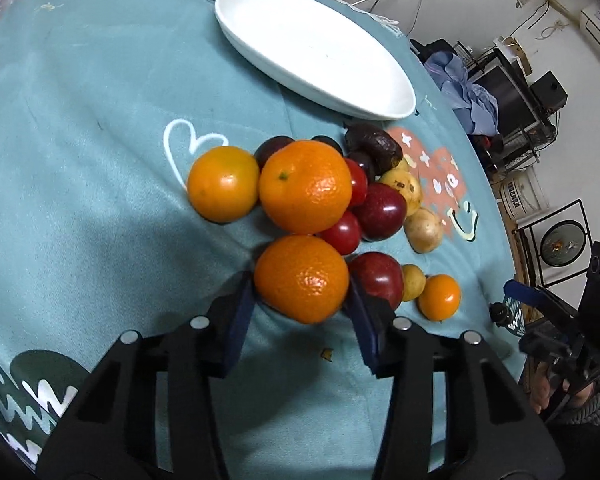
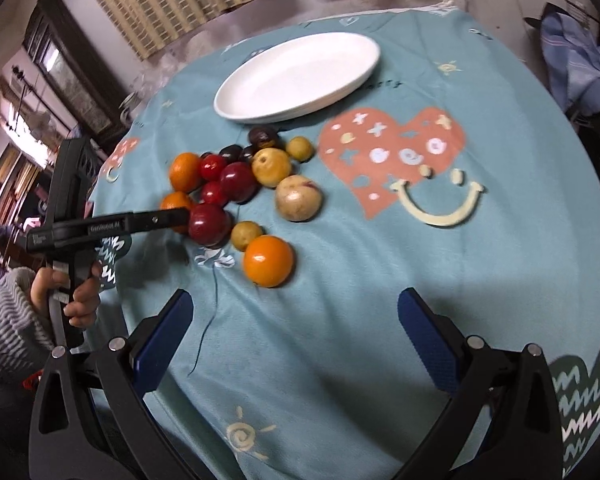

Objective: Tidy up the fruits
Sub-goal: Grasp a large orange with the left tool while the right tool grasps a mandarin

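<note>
Left wrist view, bottom centre: the left gripper (image 1: 302, 300) has its blue pads pinching an orange (image 1: 301, 278), one pad on each side, and that orange sits at the near edge of the fruit pile on the teal-clothed desk (image 1: 100, 184). Just right of it there's a red plum (image 1: 378, 279), then a small tangerine (image 1: 439, 297). Behind, mid-frame, two more oranges and a mix of red, dark and yellowish fruit are all bunched together touching. Further up, toward the top of frame, a white oval plate (image 1: 312, 50). Over in the right wrist view, the right gripper (image 2: 296, 332) is spread wide at the bottom, hovering above bare cloth, well short of the pile.
</note>
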`<action>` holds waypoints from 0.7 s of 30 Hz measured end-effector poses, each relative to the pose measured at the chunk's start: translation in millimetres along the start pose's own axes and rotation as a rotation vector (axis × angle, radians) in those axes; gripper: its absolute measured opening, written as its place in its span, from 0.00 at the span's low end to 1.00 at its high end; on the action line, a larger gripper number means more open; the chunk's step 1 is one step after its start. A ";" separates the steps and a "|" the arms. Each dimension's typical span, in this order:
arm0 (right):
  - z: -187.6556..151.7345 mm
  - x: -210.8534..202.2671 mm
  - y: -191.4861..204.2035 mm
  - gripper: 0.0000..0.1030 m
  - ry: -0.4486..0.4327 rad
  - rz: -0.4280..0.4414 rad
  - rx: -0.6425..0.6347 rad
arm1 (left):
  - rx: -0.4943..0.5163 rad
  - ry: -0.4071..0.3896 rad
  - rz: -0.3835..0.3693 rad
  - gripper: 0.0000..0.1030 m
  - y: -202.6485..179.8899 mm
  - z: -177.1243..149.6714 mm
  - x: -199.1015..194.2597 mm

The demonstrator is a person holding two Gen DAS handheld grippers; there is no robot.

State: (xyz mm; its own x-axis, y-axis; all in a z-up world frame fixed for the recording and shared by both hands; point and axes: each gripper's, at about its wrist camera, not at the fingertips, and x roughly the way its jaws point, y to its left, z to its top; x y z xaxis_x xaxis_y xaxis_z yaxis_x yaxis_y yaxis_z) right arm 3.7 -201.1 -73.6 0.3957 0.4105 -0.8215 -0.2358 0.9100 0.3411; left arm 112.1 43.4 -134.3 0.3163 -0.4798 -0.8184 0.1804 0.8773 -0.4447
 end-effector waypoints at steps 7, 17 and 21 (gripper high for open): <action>16.5 40.5 17.5 0.70 0.070 0.059 -0.103 | 0.093 -0.003 0.109 0.45 -19.3 -10.2 -8.4; 28.4 66.3 10.1 0.37 0.113 0.092 -0.078 | 0.038 -0.007 0.137 0.45 -7.9 -33.7 -27.2; 27.2 52.5 6.9 0.37 0.088 0.108 -0.070 | 0.035 -0.028 0.123 0.45 -12.0 -31.3 -37.7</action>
State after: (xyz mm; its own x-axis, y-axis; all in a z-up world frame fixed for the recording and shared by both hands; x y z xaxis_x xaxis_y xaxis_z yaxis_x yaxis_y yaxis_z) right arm 47.0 -171.7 -102.0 0.2860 0.4959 -0.8200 -0.3352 0.8534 0.3992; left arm 68.8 51.2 -109.5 0.3641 -0.3688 -0.8552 0.1704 0.9291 -0.3282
